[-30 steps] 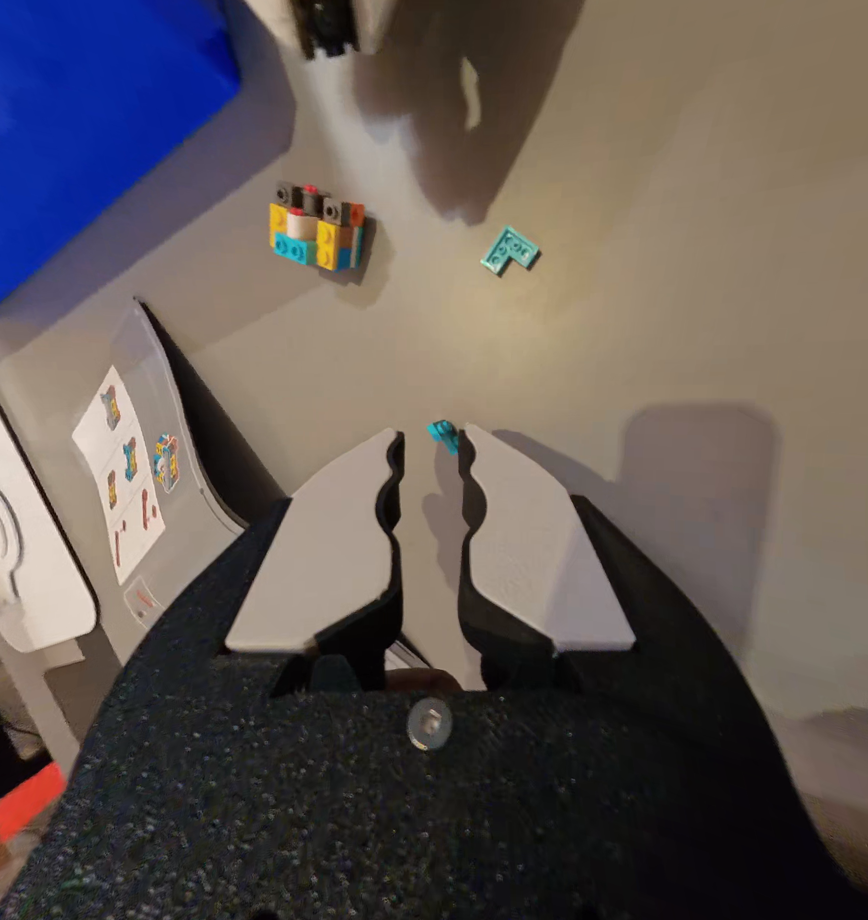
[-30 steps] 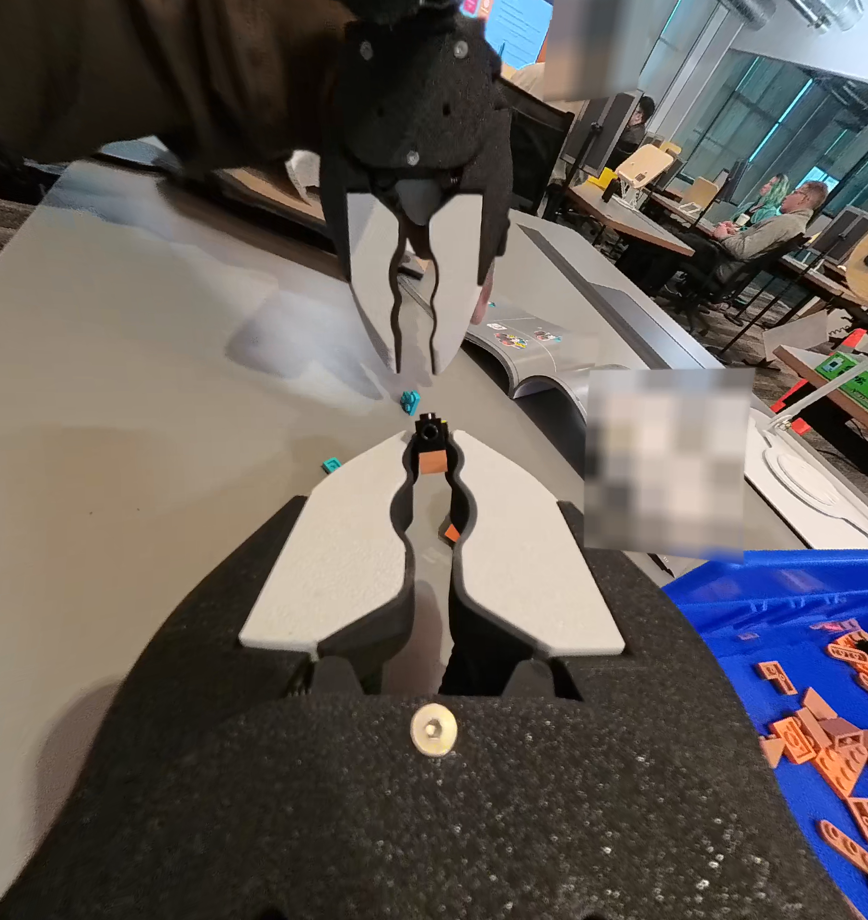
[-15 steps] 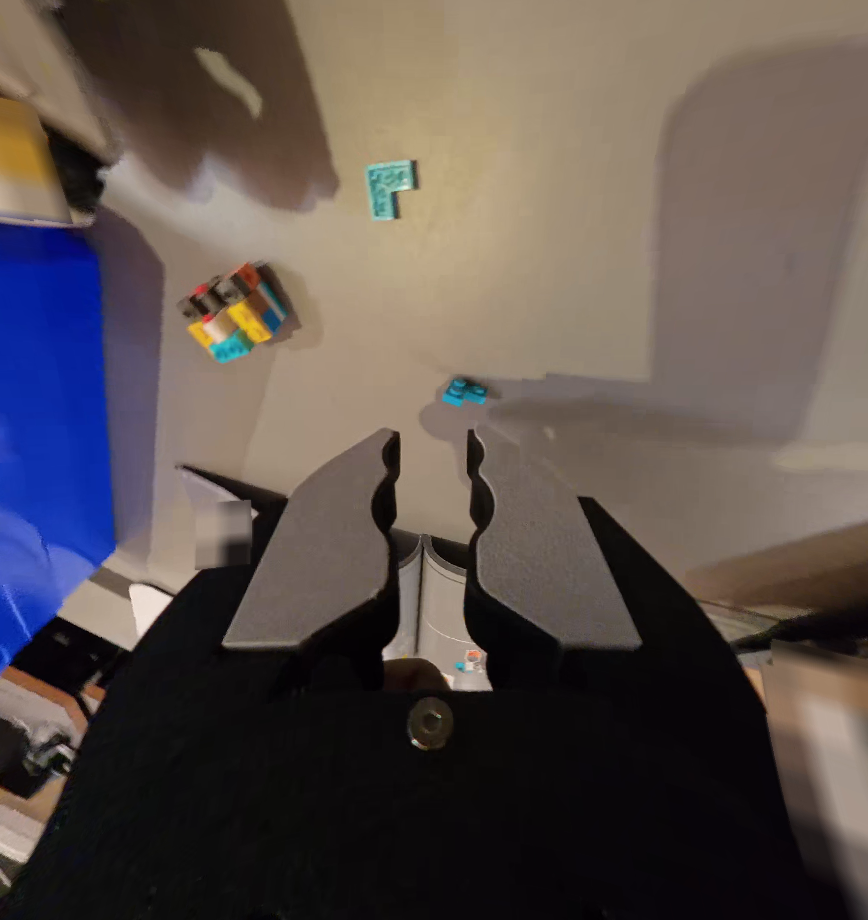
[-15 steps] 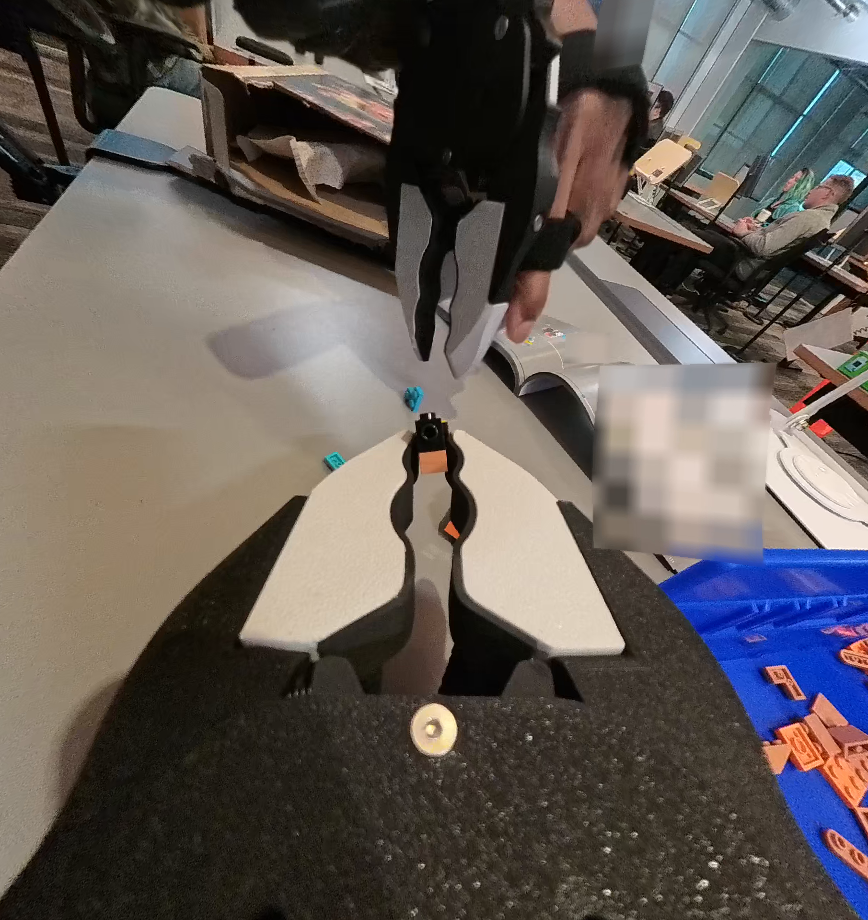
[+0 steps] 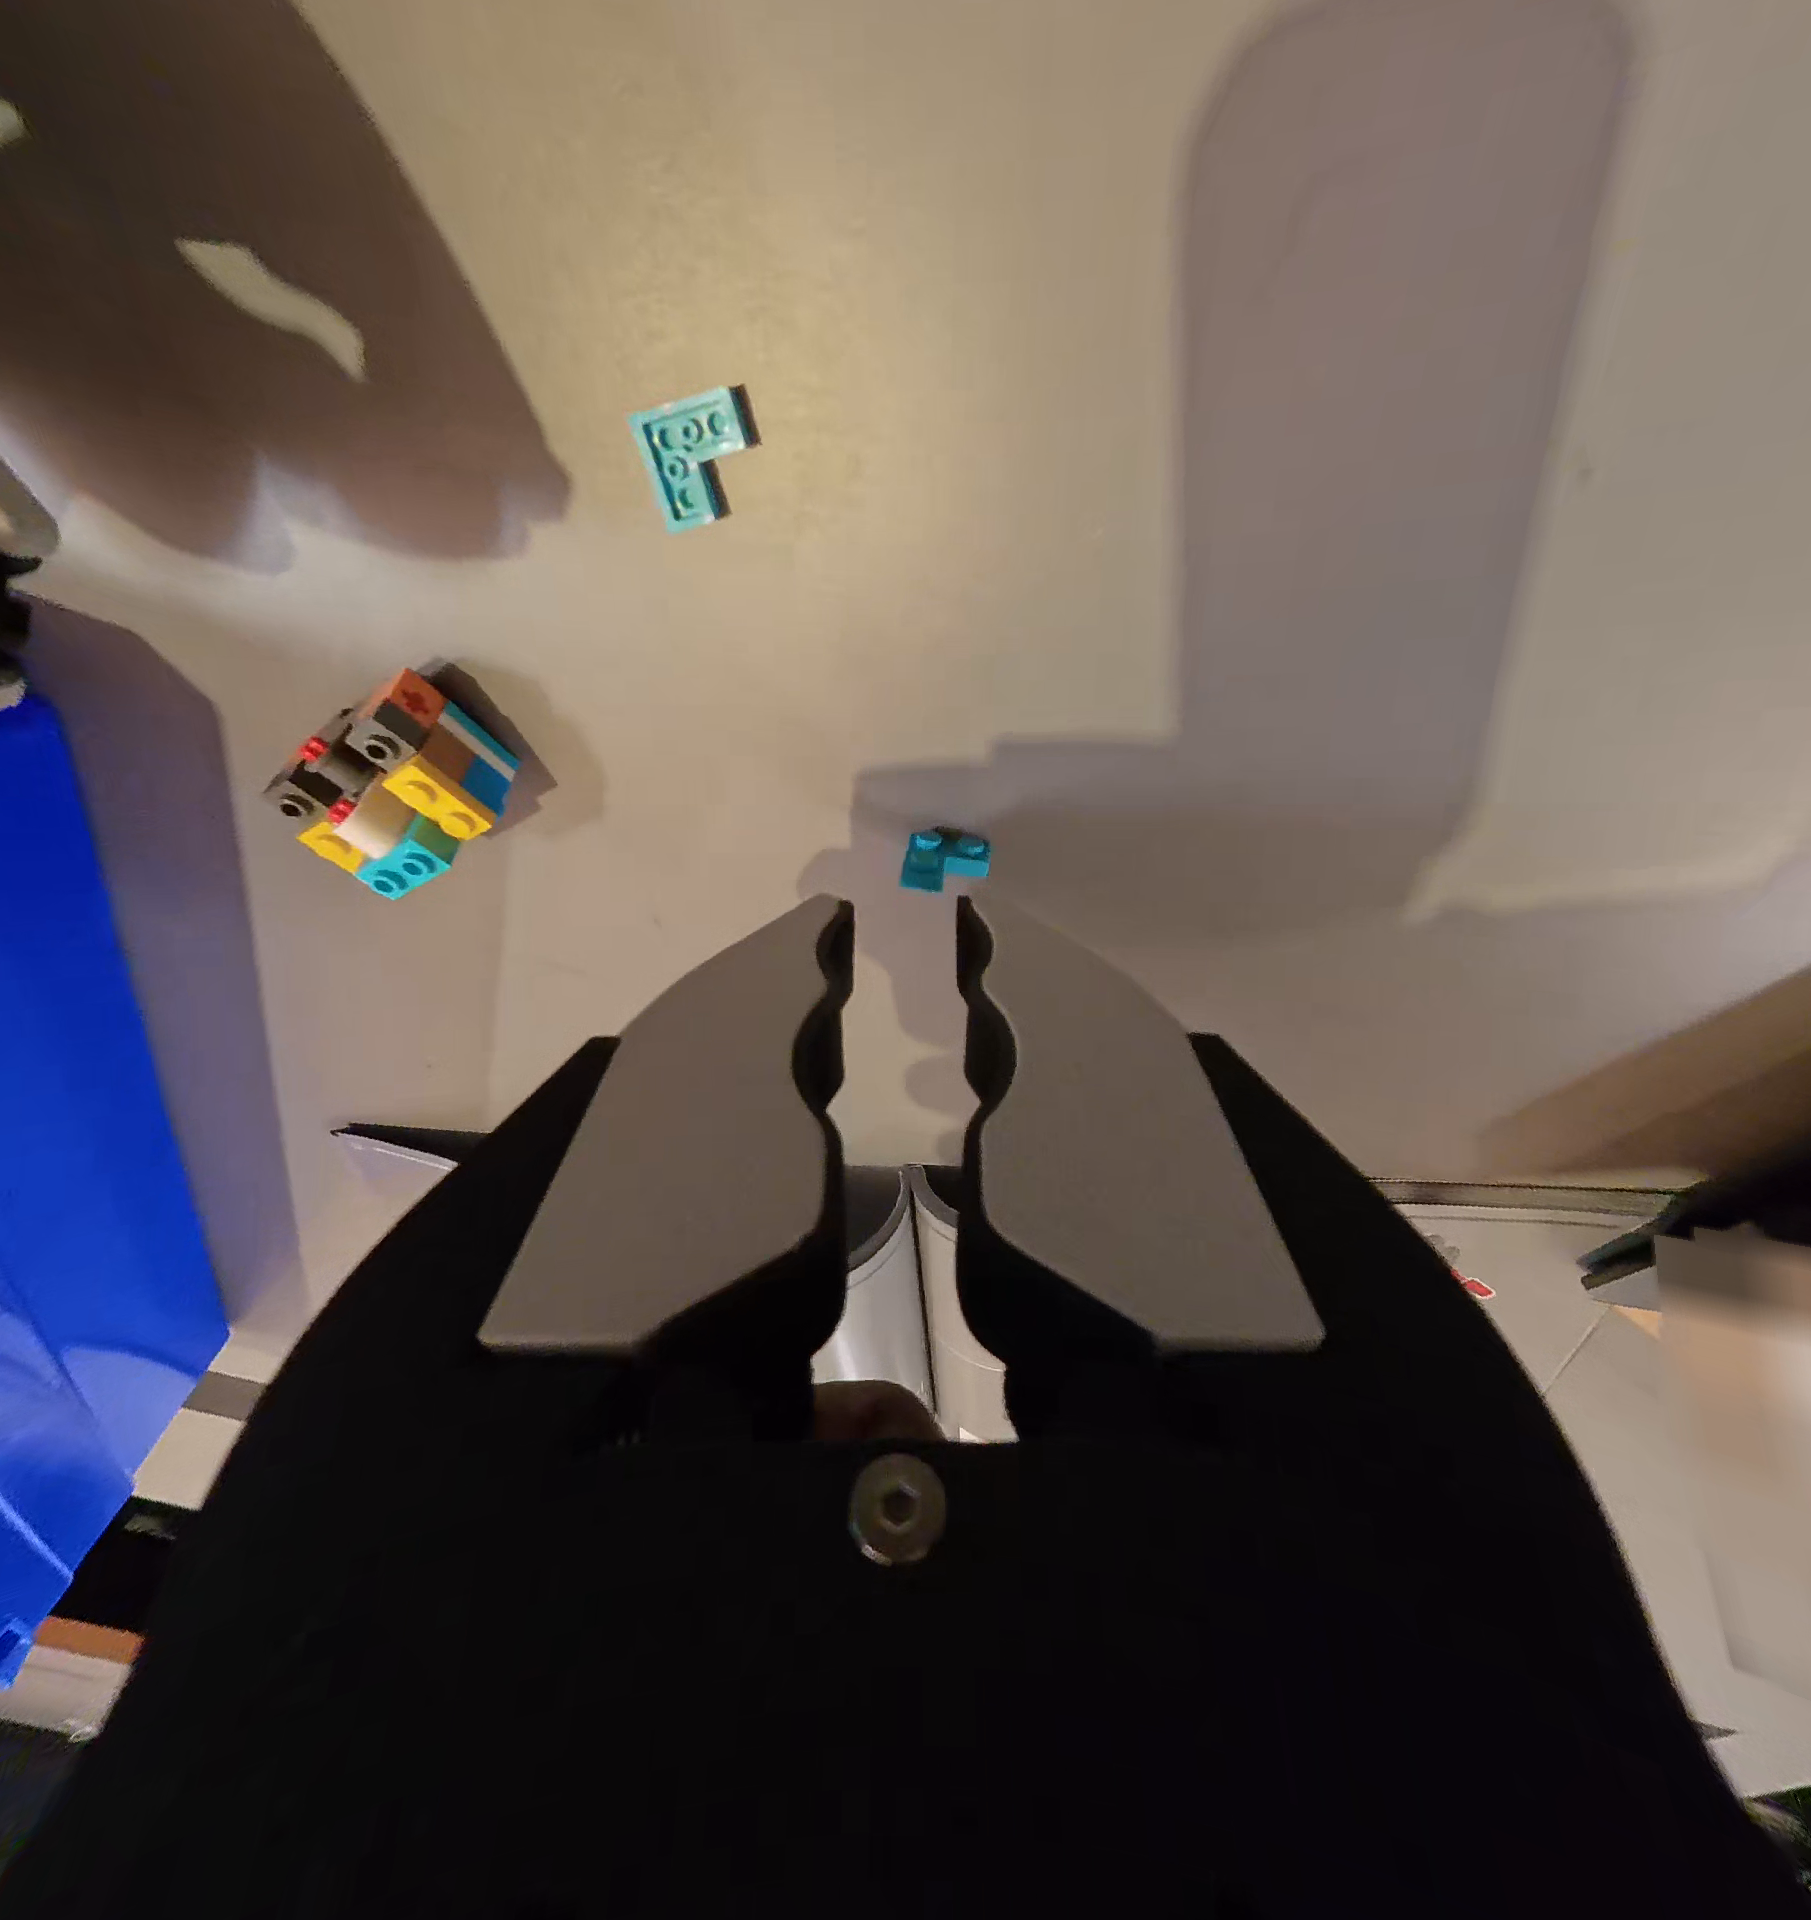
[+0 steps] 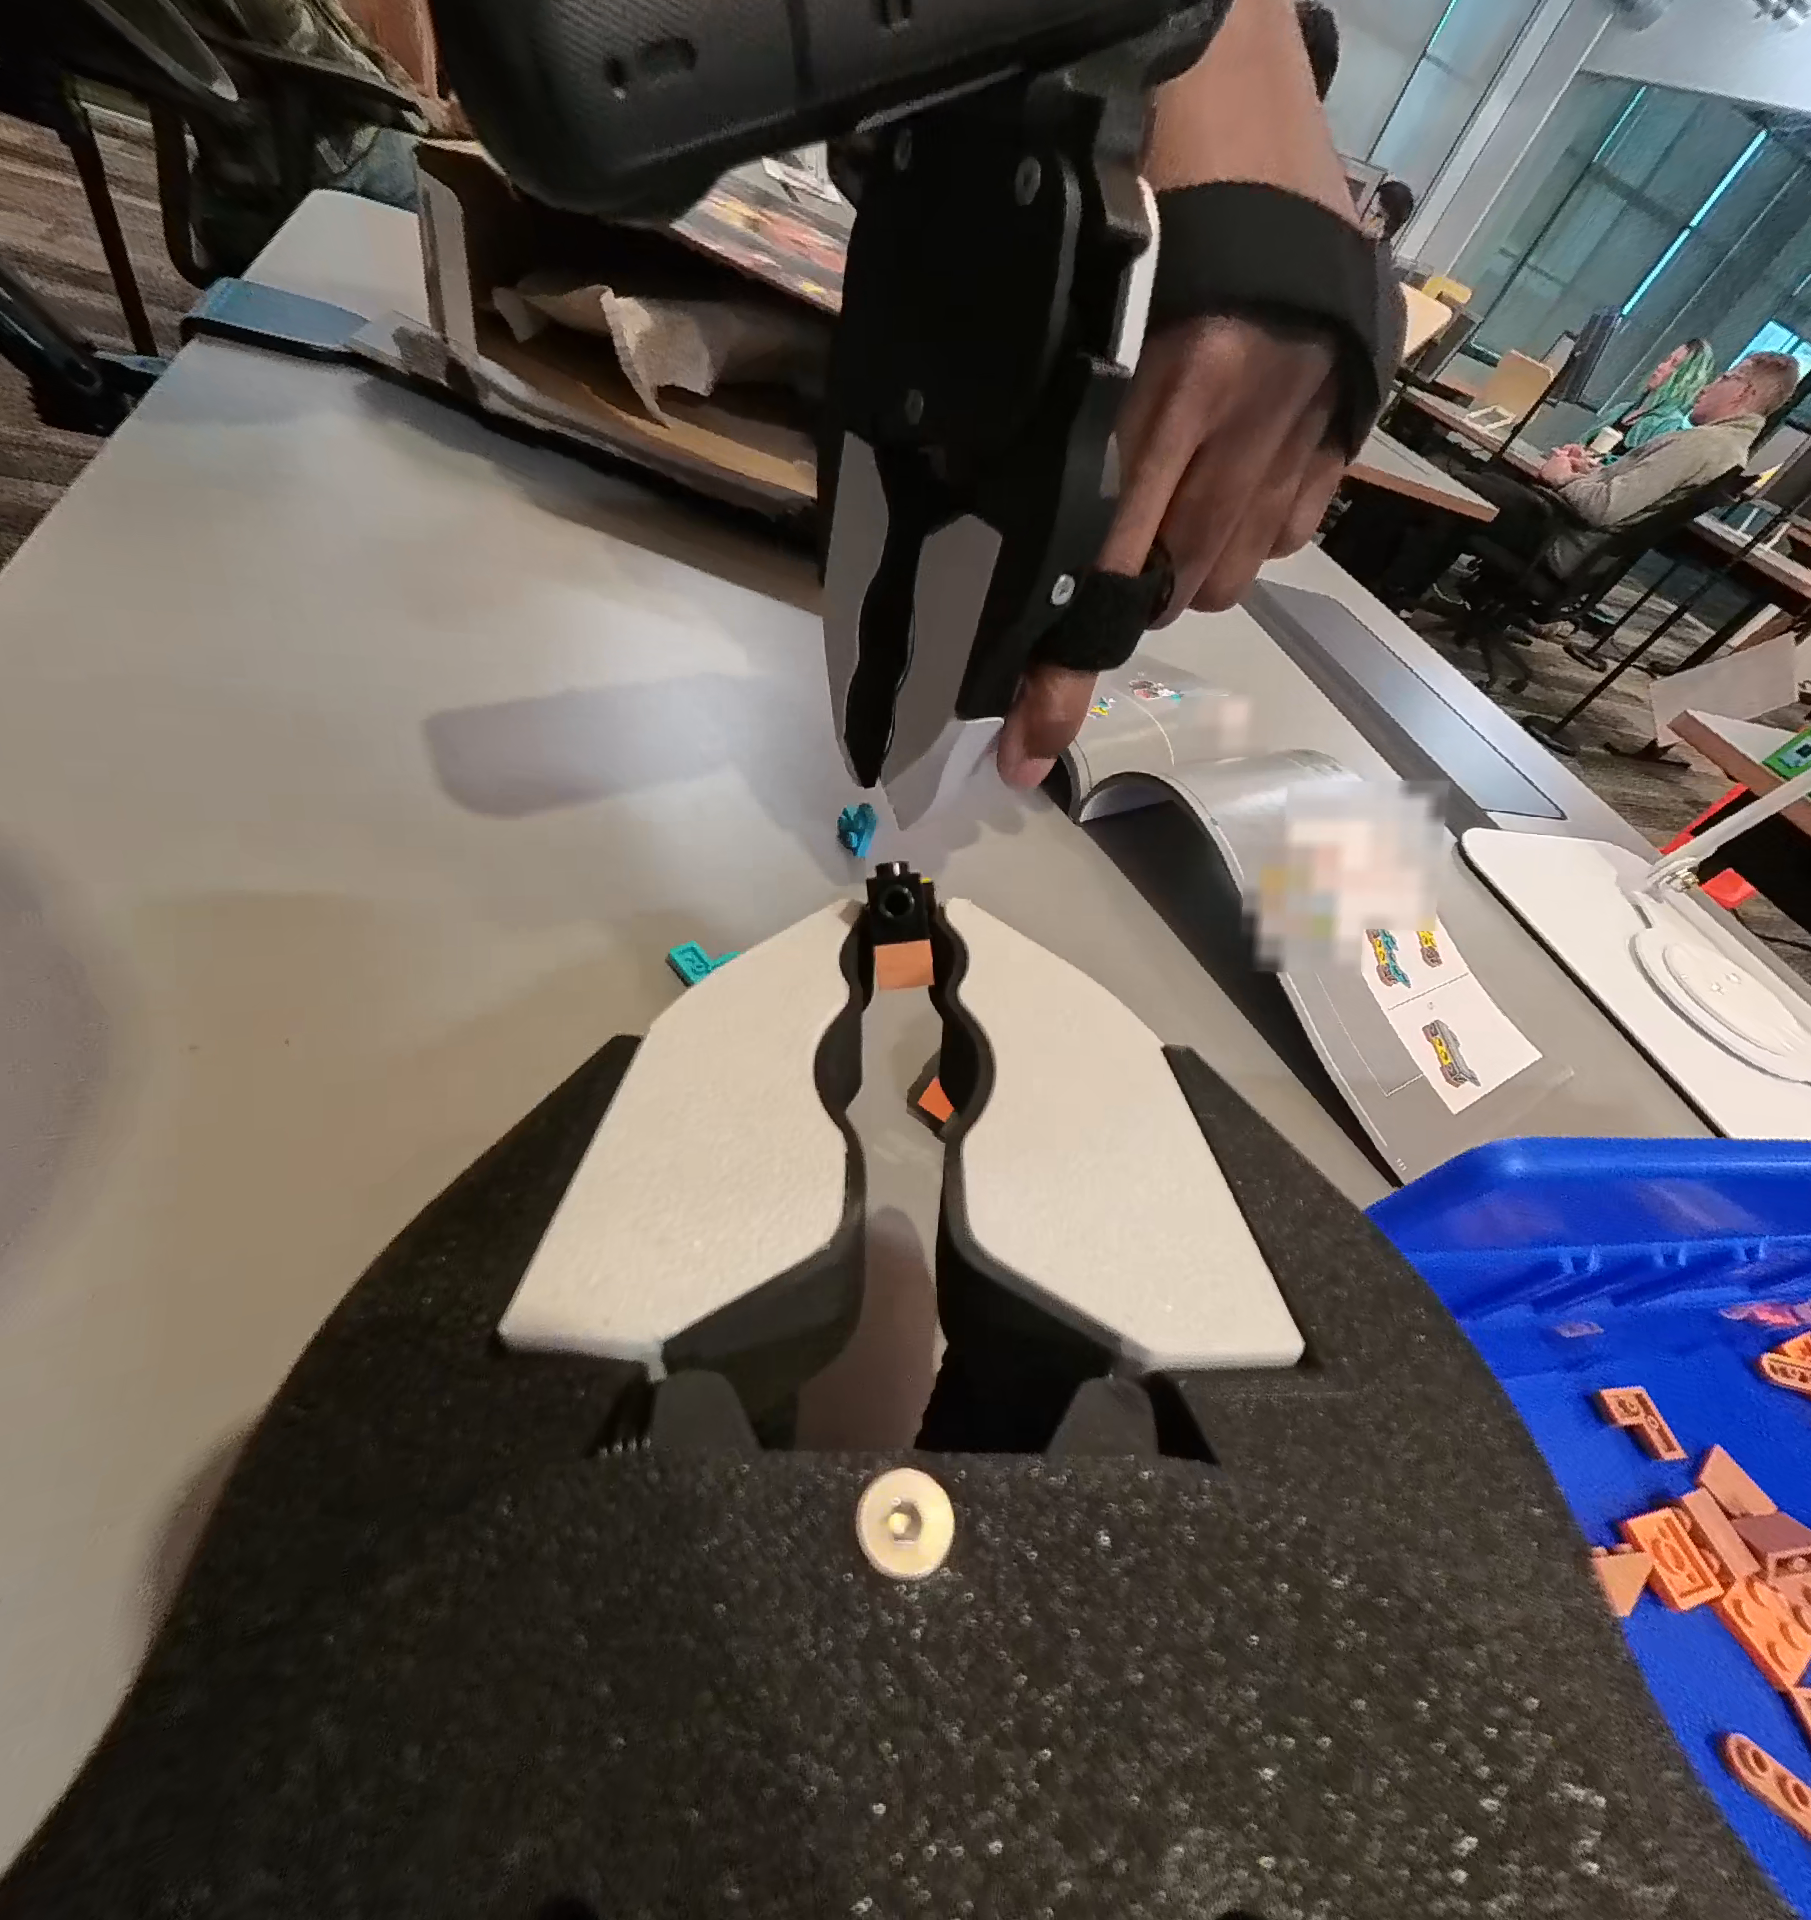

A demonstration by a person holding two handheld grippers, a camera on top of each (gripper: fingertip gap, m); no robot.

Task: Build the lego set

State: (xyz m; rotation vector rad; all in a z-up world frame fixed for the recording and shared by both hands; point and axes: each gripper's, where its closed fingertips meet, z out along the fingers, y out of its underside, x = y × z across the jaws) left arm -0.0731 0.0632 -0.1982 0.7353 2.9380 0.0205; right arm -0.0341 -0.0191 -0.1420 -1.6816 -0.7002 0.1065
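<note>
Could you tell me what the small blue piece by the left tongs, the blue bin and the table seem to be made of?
Small blue piece: moulded hard plastic, likely glossy; round studs on top.
Blue bin: looks like smooth, shiny plastic; its wall catches soft highlights.
Table: matte grey top, probably laminate; it shows shadows but no sharp reflections, so the core stays unclear.

An open-plan office or lab: rows of desks (image 6: 1441, 488) and office chairs (image 6: 1701, 520) run back toward tall glass walls (image 6: 1649, 135), with people (image 6: 1649, 447) seated at work and a cardboard box (image 6: 610, 343) on the grey table (image 6: 257, 644).
</note>
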